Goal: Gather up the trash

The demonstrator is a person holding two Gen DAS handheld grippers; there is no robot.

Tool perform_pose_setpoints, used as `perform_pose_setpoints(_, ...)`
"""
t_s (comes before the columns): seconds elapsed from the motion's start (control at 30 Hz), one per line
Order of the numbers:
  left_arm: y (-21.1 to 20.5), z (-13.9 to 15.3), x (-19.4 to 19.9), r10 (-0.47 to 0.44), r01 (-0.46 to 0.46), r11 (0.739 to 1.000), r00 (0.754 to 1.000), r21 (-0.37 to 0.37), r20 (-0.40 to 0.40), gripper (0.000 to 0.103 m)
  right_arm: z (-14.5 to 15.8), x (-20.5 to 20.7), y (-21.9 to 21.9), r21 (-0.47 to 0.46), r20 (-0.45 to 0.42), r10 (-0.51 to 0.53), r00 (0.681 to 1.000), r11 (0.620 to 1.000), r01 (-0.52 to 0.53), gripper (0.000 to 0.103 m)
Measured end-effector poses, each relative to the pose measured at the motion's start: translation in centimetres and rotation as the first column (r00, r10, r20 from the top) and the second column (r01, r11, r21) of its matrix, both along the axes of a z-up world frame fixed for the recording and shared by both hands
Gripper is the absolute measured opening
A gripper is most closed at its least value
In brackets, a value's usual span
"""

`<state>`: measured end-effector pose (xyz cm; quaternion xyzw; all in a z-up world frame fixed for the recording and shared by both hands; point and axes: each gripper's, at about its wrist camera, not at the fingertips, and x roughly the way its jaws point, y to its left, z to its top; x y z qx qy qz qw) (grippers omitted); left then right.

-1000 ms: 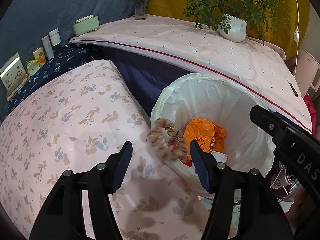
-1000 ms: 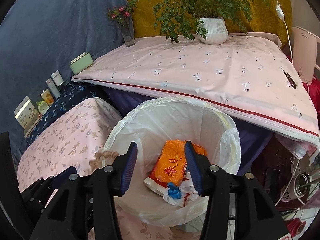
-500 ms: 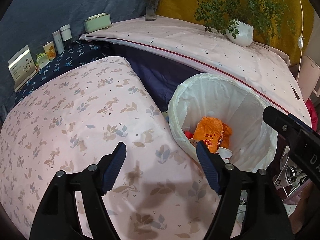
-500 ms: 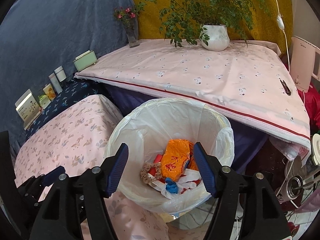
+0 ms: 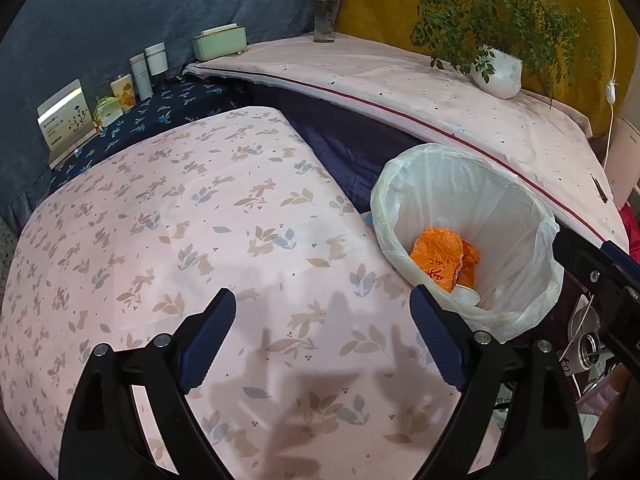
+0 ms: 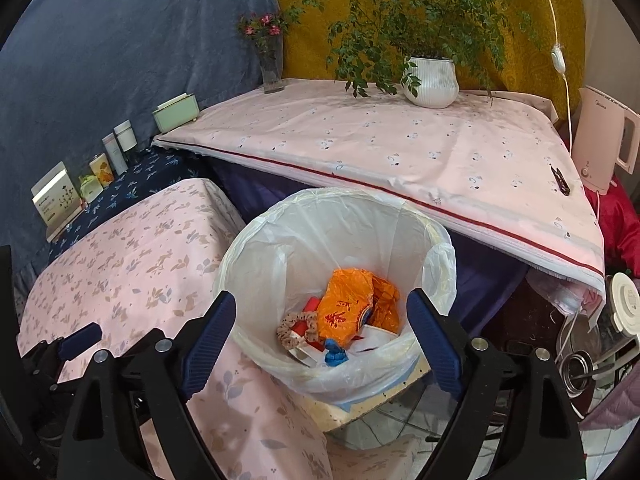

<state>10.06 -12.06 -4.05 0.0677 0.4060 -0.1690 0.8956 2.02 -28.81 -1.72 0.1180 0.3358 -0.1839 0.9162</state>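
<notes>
A trash bin lined with a white bag (image 6: 280,248) stands between the two tables; it also shows in the left wrist view (image 5: 516,216). Inside lie an orange wrapper (image 6: 348,308), a brown scrunchie (image 6: 292,330), a blue scrap (image 6: 334,354) and white and red packaging. My right gripper (image 6: 324,344) is open and empty above the bin's near side. My left gripper (image 5: 320,340) is open and empty over the floral-clothed table (image 5: 160,240), left of the bin. The orange wrapper shows in the left wrist view (image 5: 440,256) too.
A second pink-clothed table (image 6: 400,148) behind the bin holds a potted plant (image 6: 432,84), a flower vase (image 6: 272,72), a green box (image 6: 176,112) and a black clip (image 6: 562,182). Small bottles and cards (image 6: 80,176) line the left wall. A pink kettle (image 6: 604,140) stands at right.
The brown scrunchie left my left gripper and now lies in the bin. My left gripper has pulled back left over the floral table. Both grippers have opened wider.
</notes>
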Motion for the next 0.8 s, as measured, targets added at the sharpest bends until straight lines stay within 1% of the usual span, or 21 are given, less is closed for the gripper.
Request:
perform_pose_setpoints(0.1, 0.6, 0.0, -0.3, 0.009, -0.009, 1.0, 1.0, -0.007, -0.003, 0.085, -0.2, -0.5, 0.2, 0.006, -0.004, 0.005, 1.0, 1.0, -0.005, 0.084)
perform_pose_setpoints(0.2, 1.0, 0.1, -0.7, 0.018, -0.018, 1.0, 1.0, -0.001, 0.005, 0.089, -0.3, -0.9, 0.4, -0.011, -0.011, 0.006, 1.0, 1.0, -0.006, 0.085)
perform_pose_setpoints(0.3, 1.3, 0.1, -1.0, 0.026, -0.026, 1.0, 1.0, 0.003, 0.009, 0.09, -0.4, -1.3, 0.6, -0.028, -0.016, 0.004, 1.0, 1.0, -0.005, 0.086)
perform_pose_setpoints(0.37, 1.5, 0.0, -1.1, 0.029, -0.029, 1.0, 1.0, 0.007, 0.011, 0.09, -0.5, -1.5, 0.8, -0.037, -0.02, 0.006, 1.0, 0.999, -0.007, 0.088)
perform_pose_setpoints(0.4, 1.6, 0.0, -1.2, 0.031, -0.031, 0.999, 0.999, 0.012, 0.013, 0.091, -0.6, -1.6, 0.9, -0.042, -0.023, 0.006, 1.0, 0.999, -0.007, 0.09)
perform_pose_setpoints(0.6, 2.1, -0.4, -1.7, 0.044, -0.045, 0.999, 0.999, 0.018, 0.017, 0.093, -1.5, -2.0, 2.0, -0.071, -0.062, 0.019, 0.998, 0.997, -0.024, 0.091)
perform_pose_setpoints(0.67, 2.2, -0.6, -1.8, 0.049, -0.05, 0.999, 0.999, 0.021, 0.015, 0.093, -1.8, -2.1, 2.2, -0.07, -0.068, 0.026, 0.997, 0.997, -0.031, 0.097)
perform_pose_setpoints(0.8, 2.5, -1.1, -1.8, 0.057, -0.057, 0.998, 0.998, 0.022, 0.001, 0.093, -2.4, -2.4, 2.8, -0.098, -0.073, 0.03, 0.997, 0.995, -0.037, 0.097)
